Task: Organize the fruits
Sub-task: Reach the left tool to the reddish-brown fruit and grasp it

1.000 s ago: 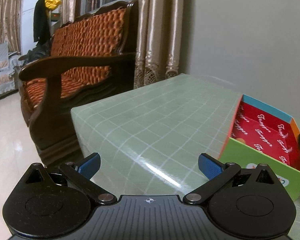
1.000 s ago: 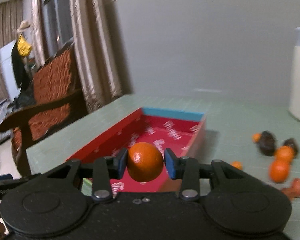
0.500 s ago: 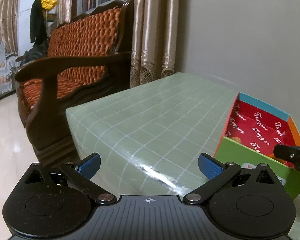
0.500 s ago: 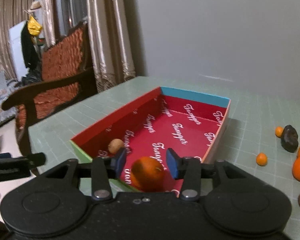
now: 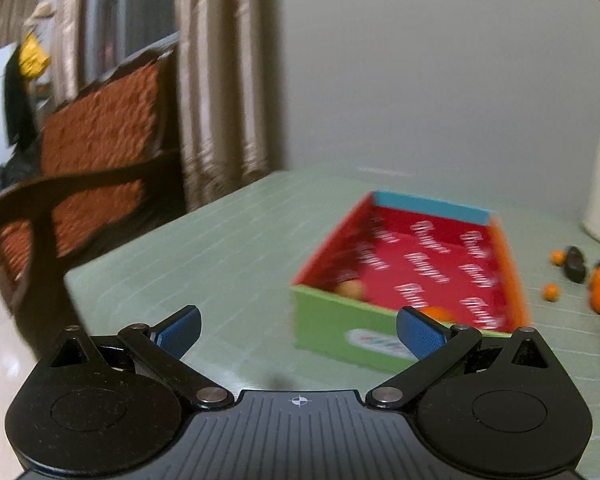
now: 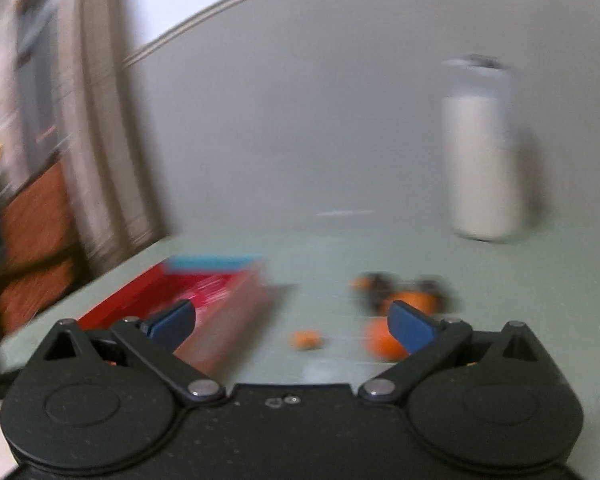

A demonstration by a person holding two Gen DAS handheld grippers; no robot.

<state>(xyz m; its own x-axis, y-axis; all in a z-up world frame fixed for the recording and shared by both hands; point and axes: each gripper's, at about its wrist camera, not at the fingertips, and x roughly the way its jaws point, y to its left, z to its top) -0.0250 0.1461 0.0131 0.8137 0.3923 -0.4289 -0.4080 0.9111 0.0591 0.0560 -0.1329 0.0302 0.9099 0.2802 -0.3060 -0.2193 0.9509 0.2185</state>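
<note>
Two fruits lie in the box (image 5: 412, 268) ahead of the left gripper (image 5: 298, 330), whose jaws are wide and empty, while several fruits (image 6: 384, 342) wait on the tabletop (image 6: 324, 248) before the right gripper (image 6: 292, 322), jaws opening, empty.

a home living room: cushioned wooden sofa (image 5: 96, 152), long curtains (image 5: 216, 92).
</note>
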